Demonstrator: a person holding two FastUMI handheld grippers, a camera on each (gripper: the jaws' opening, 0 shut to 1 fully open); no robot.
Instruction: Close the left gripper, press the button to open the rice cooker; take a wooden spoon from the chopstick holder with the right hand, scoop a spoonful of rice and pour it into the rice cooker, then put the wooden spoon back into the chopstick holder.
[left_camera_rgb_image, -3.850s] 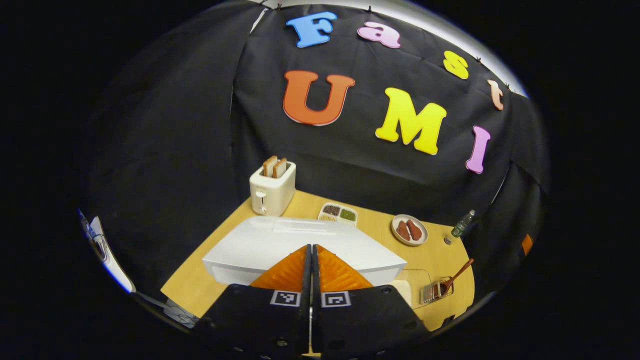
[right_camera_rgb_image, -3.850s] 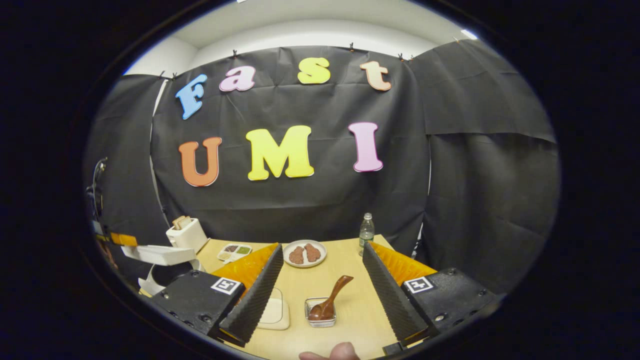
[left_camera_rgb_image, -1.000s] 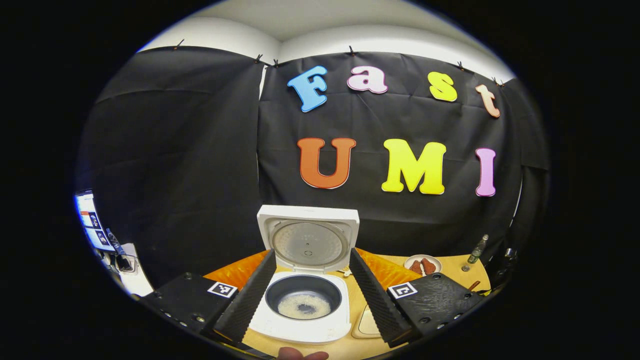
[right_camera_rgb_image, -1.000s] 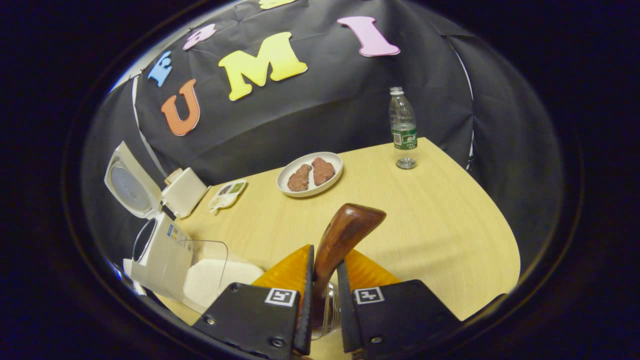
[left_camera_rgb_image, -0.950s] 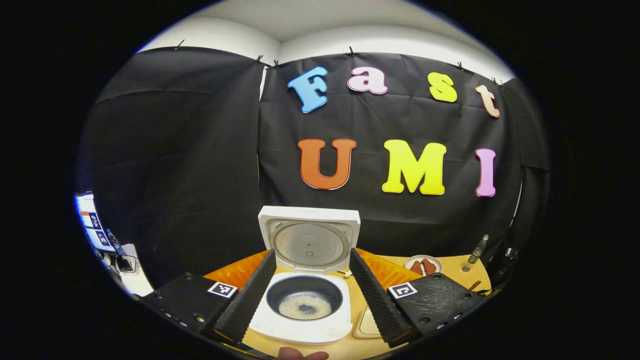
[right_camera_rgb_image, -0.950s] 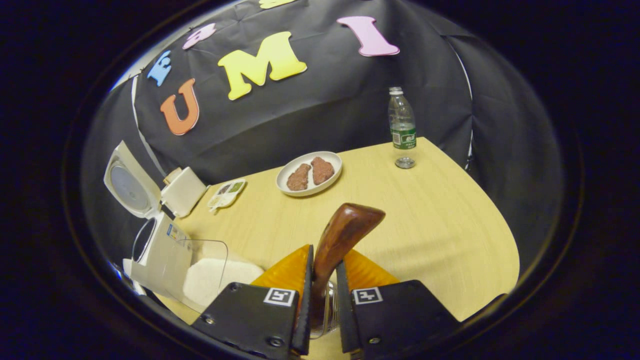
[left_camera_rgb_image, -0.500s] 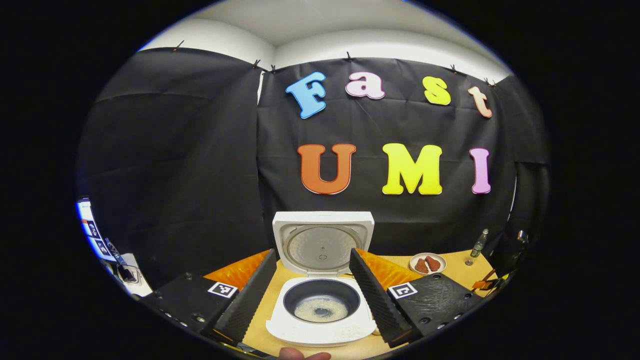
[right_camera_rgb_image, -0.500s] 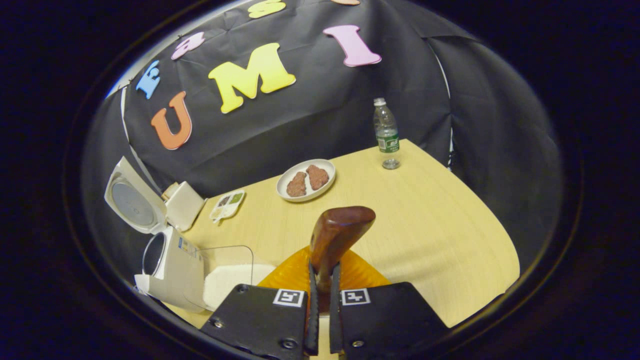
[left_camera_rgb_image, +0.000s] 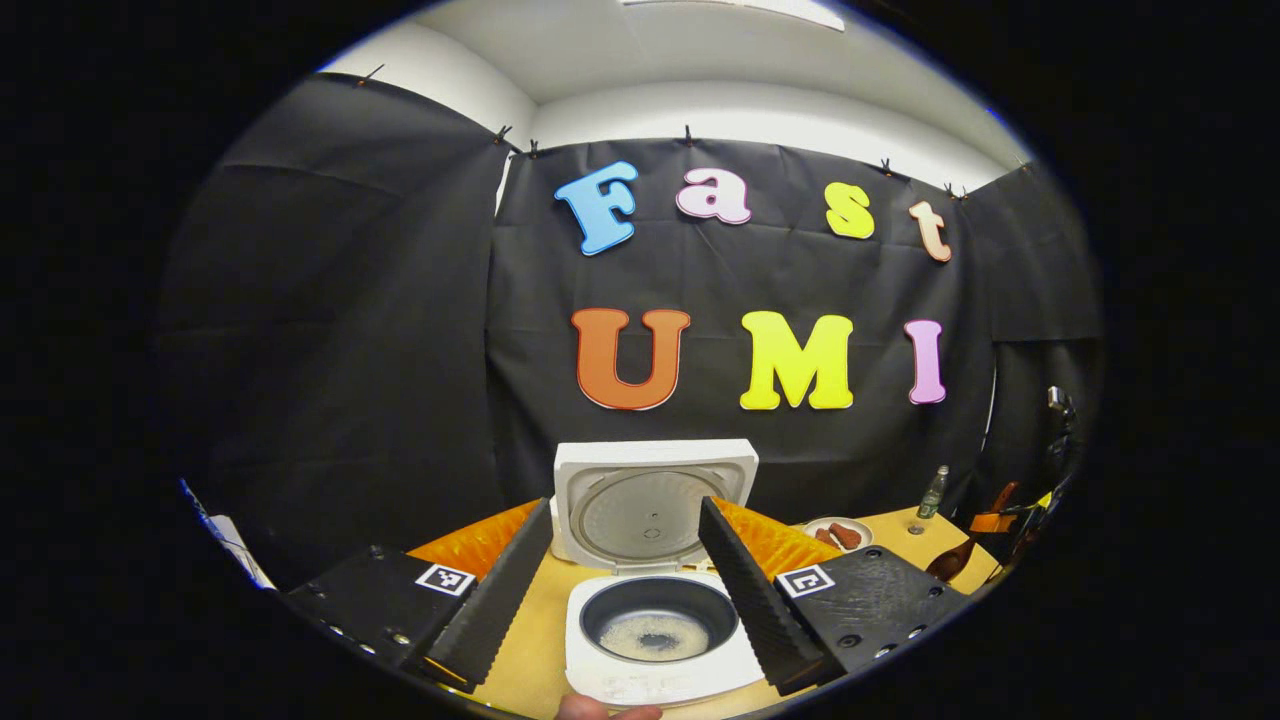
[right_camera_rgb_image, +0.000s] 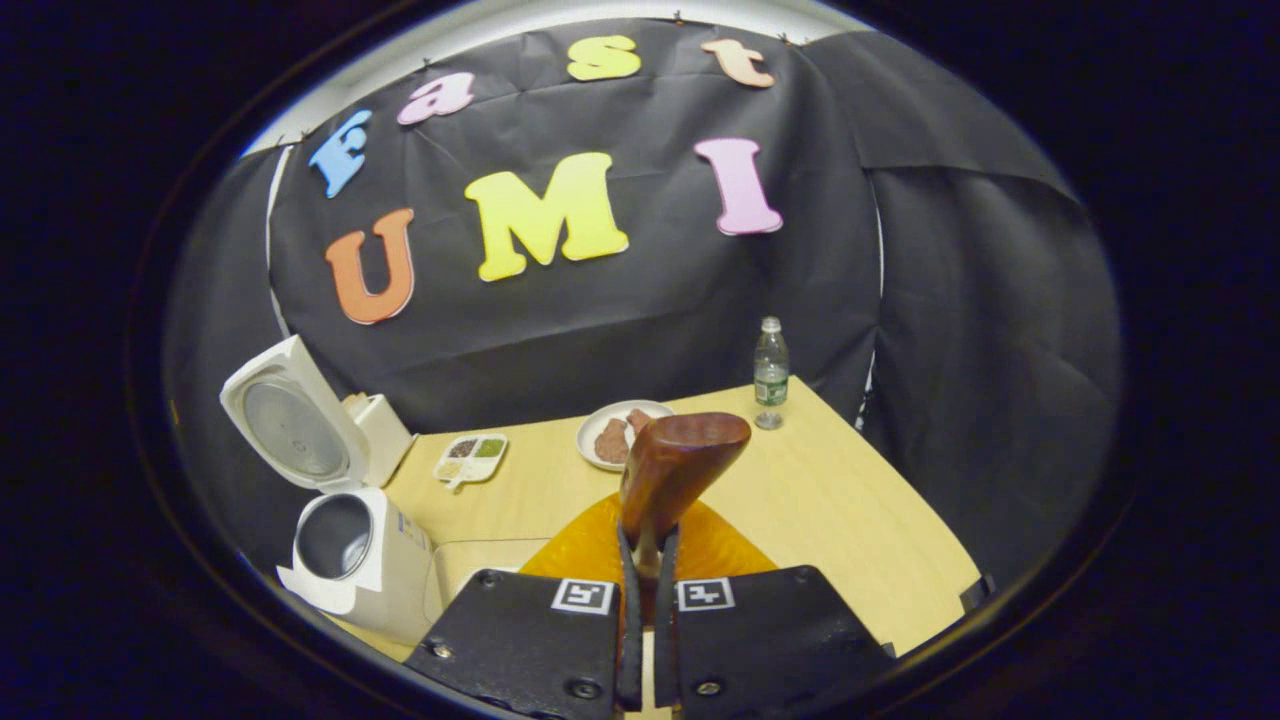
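My right gripper is shut on the handle of the brown wooden spoon, whose thick end sticks up in front of the camera, raised above the table. The white rice cooker stands open at the left, its lid tipped back. In the left gripper view my left gripper is open and frames the cooker; the dark pot holds a little rice under the raised lid. Far right there, the right gripper carries the spoon, bowl hanging down.
A white toaster stands behind the cooker. A small divided seasoning tray, a plate with two brown pieces and a water bottle sit along the back. A clear rice box lies right of the cooker. A fingertip shows below.
The cooker lid has come open and my left gripper, shut before, now stands open. My right gripper shut on the spoon handle and rose with it, so the table now sits lower.
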